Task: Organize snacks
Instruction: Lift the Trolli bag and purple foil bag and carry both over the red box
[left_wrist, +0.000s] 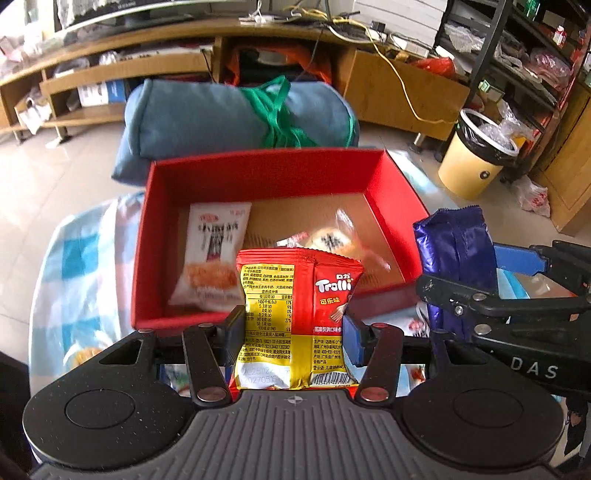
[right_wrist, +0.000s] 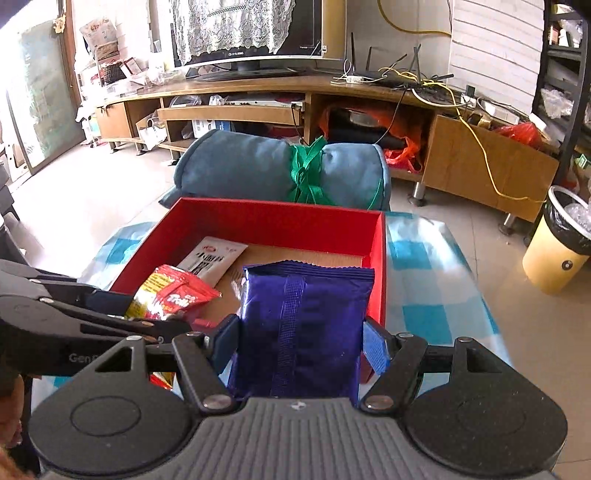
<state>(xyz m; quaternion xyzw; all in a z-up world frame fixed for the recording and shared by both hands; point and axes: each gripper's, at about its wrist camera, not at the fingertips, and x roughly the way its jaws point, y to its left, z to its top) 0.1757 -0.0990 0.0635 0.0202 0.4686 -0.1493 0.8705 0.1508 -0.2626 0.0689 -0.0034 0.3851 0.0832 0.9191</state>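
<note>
Two grippers clamp upright packets, long axes vertical, before the red box (left_wrist: 221, 166): left gripper (left_wrist: 293, 330) on the Trolli packet (left_wrist: 299, 291), right gripper (right_wrist: 301, 345) on the purple packet (right_wrist: 303, 317).

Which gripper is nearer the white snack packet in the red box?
Left. The left gripper, holding the Trolli packet, is directly before the white packet; the right gripper is further right.
</note>
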